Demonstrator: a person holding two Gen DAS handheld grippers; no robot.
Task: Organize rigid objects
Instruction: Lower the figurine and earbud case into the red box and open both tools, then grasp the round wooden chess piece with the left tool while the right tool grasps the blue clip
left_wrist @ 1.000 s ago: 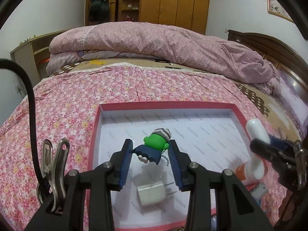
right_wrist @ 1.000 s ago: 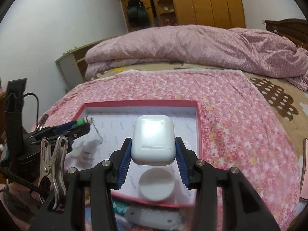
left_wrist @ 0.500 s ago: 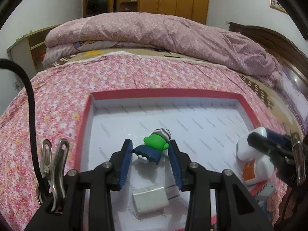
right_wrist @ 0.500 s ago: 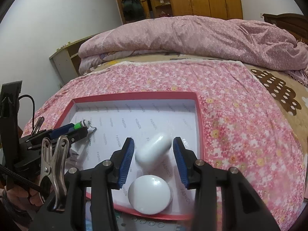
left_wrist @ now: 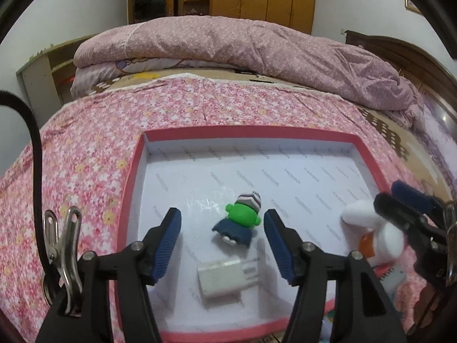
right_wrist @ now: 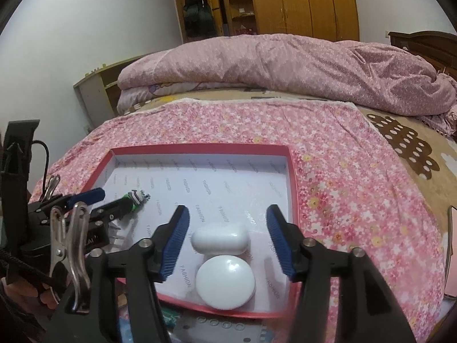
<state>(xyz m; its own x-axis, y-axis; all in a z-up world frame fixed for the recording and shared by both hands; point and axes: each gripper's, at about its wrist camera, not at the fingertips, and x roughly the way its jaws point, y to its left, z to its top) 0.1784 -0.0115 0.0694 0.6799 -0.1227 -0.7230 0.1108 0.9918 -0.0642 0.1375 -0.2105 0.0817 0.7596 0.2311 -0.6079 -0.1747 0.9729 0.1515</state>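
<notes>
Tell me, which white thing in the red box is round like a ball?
The round white puck by the box's near rim. The white earbud case behind it is a rounded oblong, and the white charger plug is blocky.

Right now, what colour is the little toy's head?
Bright green, under a striped hat; left wrist view shows it best.

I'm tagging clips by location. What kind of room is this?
Most likely a home bedroom: the red-rimmed tray sits on a bed with a pink floral sheet, a rolled quilt lies behind, and wooden wardrobes line the wall.

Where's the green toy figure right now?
In the left wrist view, the green figure lies in the red tray, between the left gripper's opening jaws and untouched, just beyond the white charger.
</notes>
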